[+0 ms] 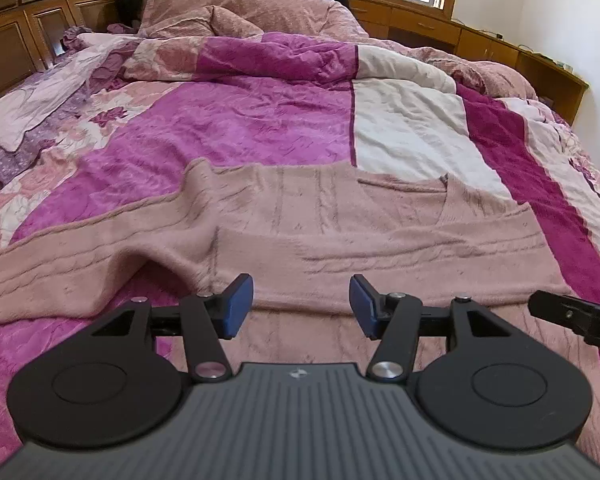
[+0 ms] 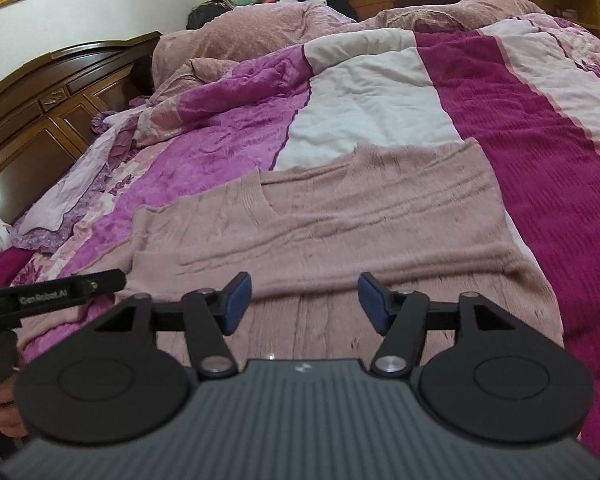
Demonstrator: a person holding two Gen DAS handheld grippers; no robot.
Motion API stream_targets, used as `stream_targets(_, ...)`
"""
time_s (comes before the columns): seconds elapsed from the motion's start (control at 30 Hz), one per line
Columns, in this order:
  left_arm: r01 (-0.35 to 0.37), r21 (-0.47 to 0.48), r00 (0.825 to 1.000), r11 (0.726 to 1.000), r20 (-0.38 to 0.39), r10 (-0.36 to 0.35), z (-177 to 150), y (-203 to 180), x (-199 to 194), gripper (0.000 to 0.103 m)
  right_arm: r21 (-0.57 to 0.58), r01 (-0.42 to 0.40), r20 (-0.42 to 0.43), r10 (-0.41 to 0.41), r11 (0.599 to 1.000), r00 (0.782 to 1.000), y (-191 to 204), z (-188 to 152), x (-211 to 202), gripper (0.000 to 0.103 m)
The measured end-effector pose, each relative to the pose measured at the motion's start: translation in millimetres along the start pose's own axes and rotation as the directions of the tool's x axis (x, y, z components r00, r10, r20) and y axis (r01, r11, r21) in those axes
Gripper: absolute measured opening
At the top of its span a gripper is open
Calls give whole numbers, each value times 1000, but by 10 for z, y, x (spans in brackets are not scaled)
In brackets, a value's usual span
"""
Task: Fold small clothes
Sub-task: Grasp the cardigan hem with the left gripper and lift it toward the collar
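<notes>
A dusty-pink knit sweater (image 1: 340,216) lies flat on the bed's magenta-and-white quilt (image 1: 260,120), one sleeve folded across its body, the other trailing left; the left gripper (image 1: 301,306) and right gripper (image 2: 305,304) hover over its near hem, jaws apart, empty; bare quilt stretches beyond.

Dusty-pink cable-knit sweater (image 1: 340,240), magenta-and-white quilt (image 1: 260,120)

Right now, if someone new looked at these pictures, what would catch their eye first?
First, the pink sweater, lying partly folded across the near part of the bed, one sleeve trailing left. Next, the bedspread under it, in loud magenta, white and floral bands. Both grippers, left and right, hang over the sweater's near edge with jaws open and nothing between them.
</notes>
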State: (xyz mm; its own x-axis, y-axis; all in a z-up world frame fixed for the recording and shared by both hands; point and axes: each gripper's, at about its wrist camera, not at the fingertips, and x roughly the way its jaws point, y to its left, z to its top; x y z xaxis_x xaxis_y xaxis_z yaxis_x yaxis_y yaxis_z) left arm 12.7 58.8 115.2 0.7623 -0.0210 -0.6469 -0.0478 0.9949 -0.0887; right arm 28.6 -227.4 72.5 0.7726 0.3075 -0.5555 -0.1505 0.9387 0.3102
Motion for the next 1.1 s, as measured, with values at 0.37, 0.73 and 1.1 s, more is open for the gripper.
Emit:
stream_targets(0.37,-46,-50,999,998,-24,45,-233,224,-123,65,-20,25,-31,-26,999,999,92,-310,-32,68)
stream_targets(0.73,-134,-179,991,975,-32,130,-389,591,-157,70,-47,46,-44,-48,998,998,142,-507,16,68)
stream_targets(1.1,-230,-476,966,849,-5,259,-568,1432,-128,73,-32,63,-80,-65,998,995,105,-621,90,68)
